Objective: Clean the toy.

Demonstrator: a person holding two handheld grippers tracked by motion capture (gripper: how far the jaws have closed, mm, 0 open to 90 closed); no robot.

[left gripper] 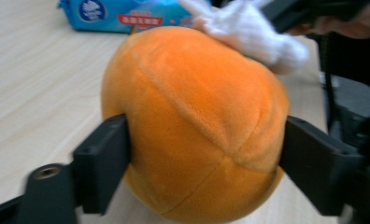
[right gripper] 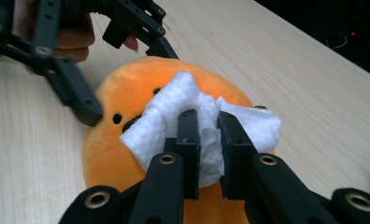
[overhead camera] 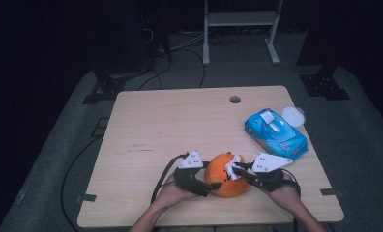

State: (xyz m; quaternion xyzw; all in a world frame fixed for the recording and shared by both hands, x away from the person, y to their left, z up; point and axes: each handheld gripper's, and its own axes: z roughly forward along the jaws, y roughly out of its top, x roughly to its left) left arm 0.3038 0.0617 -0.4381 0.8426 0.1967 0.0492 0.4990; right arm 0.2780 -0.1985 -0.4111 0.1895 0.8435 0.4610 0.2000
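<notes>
A plush toy [overhead camera: 224,176] sits on the table [overhead camera: 155,125] near its near edge, right of centre. The left gripper [overhead camera: 210,180] flanks the plush toy from the left, a jaw on either side of it; the right gripper [overhead camera: 232,168] comes in from the right, holding a wet wipe [overhead camera: 234,166] on top of the plush toy. A wipes pack [overhead camera: 275,134] lies farther off to the right, with a round lid [overhead camera: 294,116] just behind it. A cable hole [overhead camera: 235,99] sits near the far edge.

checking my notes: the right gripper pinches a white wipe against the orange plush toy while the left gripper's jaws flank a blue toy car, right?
Not quite: the left gripper flanks the orange plush toy itself, as the left gripper view shows. The right gripper does pinch the white wipe against it.
</notes>
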